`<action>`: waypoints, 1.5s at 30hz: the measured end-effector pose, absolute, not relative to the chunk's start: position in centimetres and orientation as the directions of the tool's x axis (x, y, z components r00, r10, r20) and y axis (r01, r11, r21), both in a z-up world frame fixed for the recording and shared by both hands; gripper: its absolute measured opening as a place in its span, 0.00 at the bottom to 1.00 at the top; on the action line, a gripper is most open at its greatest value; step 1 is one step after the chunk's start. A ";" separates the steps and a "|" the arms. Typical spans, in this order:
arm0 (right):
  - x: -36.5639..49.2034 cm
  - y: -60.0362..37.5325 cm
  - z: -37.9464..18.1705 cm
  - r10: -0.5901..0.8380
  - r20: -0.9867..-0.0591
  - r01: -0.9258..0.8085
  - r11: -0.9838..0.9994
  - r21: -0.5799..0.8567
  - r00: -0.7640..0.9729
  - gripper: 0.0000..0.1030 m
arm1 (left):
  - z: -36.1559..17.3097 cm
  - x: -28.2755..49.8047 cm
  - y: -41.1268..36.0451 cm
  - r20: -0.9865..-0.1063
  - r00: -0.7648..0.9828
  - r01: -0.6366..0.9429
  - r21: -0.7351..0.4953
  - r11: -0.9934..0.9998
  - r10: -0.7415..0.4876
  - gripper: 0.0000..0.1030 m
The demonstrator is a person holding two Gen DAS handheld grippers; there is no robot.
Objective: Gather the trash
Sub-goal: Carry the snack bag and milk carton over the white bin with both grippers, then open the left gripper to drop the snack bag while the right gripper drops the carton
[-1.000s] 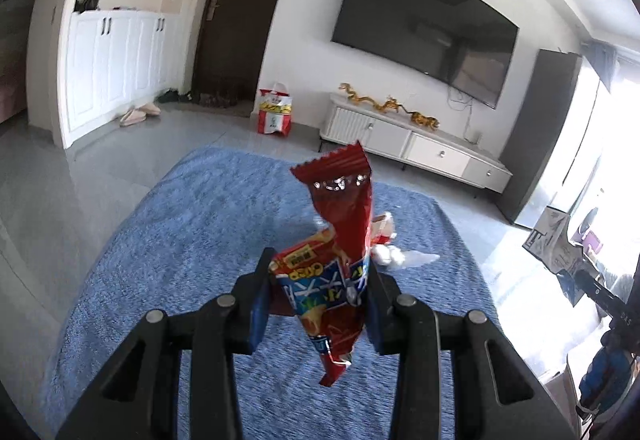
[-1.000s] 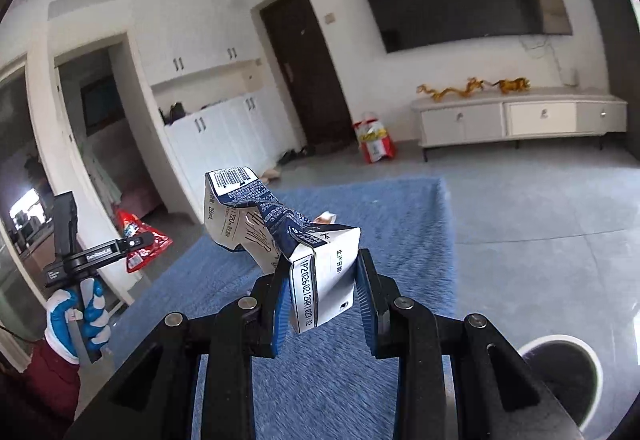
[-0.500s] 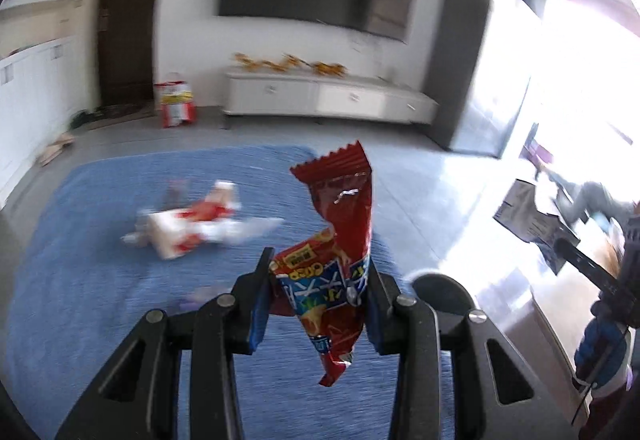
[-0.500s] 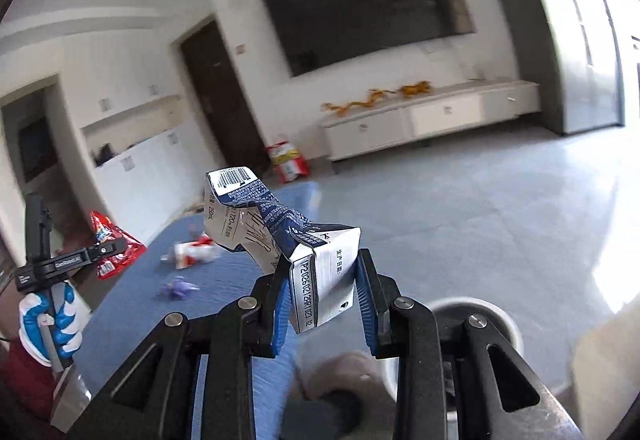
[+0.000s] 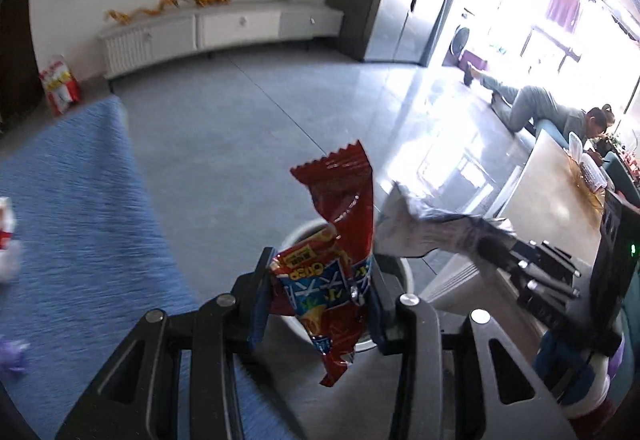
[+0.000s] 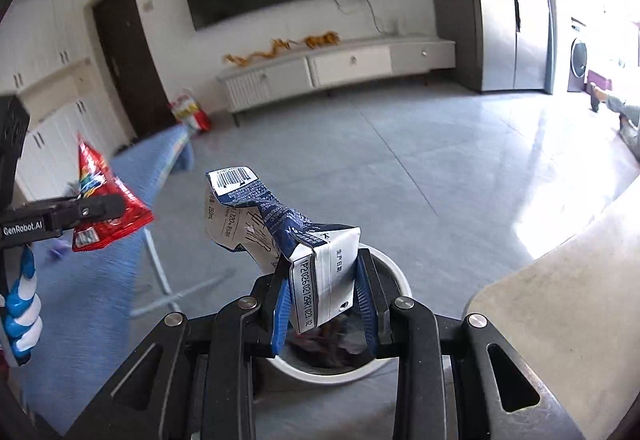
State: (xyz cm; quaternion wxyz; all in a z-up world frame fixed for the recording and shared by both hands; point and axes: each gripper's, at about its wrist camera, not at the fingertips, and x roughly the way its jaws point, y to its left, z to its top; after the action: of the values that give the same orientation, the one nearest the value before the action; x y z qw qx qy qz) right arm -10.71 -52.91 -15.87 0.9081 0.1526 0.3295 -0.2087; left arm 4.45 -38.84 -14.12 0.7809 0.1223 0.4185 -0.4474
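Wrapper [image 5: 336,252], red with a blue printed panel, stands upright between the blue pads of the left tongs [image 5: 320,300], pinched at its lower half; its crimped top rises above the fingers and its tail hangs below them. The tongs are closed partway, only as far as the wrapper lets them. They tilt down over the grey floor [image 5: 224,127], with the white rim of a bin [image 5: 404,272] showing right behind the wrapper. On the panel, "CRISP" can be read; the other print is too small. To the right, the right tongs [image 5: 486,246] reach in from the side, holding a crumpled carton [image 5: 412,228] above the bin. A blue rug [image 5: 80,199] covers the floor on the left.

From the right wrist, the carton [image 6: 296,240], white and dark blue and crushed, is clamped by one end between the pads of the right tongs [image 6: 324,304], which are closed just to the carton's width. They point down at the bin [image 6: 384,364], directly under the carton, with dark rubbish inside. A barcode, "250mL" and a printed date code show on the carton. At left, the left tongs [image 6: 100,205], marked "GenRobot.AI", grip the wrapper [image 6: 104,203]; a gloved hand [image 6: 20,312], blue and white, holds their handle. A pale table [image 6: 560,320] edge curves in at right.
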 end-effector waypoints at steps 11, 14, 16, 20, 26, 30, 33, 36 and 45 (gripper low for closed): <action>-6.0 -54.4 -20.0 -0.324 -0.729 0.533 0.843 0.066 0.603 0.35 | -18.4 6.5 -44.2 -0.777 0.187 0.778 -0.257 0.574 -0.602 0.56; -6.2 -54.5 -20.1 -0.323 -0.723 0.541 0.837 0.083 0.610 0.50 | -18.6 7.0 -44.2 -0.774 0.173 0.773 -0.278 0.571 -0.610 0.59; -6.6 -54.4 -19.7 -0.334 -0.715 0.545 0.835 0.078 0.614 0.54 | -18.3 7.0 -43.7 -0.771 0.174 0.774 -0.277 0.569 -0.612 0.59; -7.5 -54.6 -19.0 -0.339 -0.704 0.552 0.829 0.089 0.624 0.55 | -17.7 6.9 -42.8 -0.767 0.181 0.772 -0.277 0.572 -0.616 0.59; -9.3 -53.1 -16.1 -0.355 -0.658 0.549 0.829 0.107 0.664 0.55 | -15.5 5.6 -41.3 -0.753 0.238 0.786 -0.222 0.578 -0.613 0.59; -10.3 -51.9 -13.8 -0.361 -0.624 0.533 0.840 0.106 0.693 0.56 | -13.6 4.7 -39.2 -0.731 0.275 0.785 -0.204 0.585 -0.624 0.59; -11.1 -50.7 -12.0 -0.365 -0.595 0.519 0.849 0.102 0.716 0.57 | -12.0 3.9 -37.4 -0.709 0.300 0.787 -0.195 0.586 -0.638 0.59; -11.7 -49.3 -10.4 -0.372 -0.566 0.505 0.858 0.092 0.735 0.58 | -10.7 3.1 -35.7 -0.681 0.306 0.795 -0.202 0.572 -0.665 0.59; -14.0 -48.9 -9.0 -0.417 -0.535 0.538 0.839 0.085 0.735 0.59 | -10.7 3.7 -37.2 -0.680 0.241 0.798 -0.267 0.540 -0.692 0.59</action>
State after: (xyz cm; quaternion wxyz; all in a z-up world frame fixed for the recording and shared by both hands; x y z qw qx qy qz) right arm -14.03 -48.95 -9.00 0.9238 0.1181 0.2568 -0.2584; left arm 3.69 -37.19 -10.72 0.7849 0.0674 0.3926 -0.4746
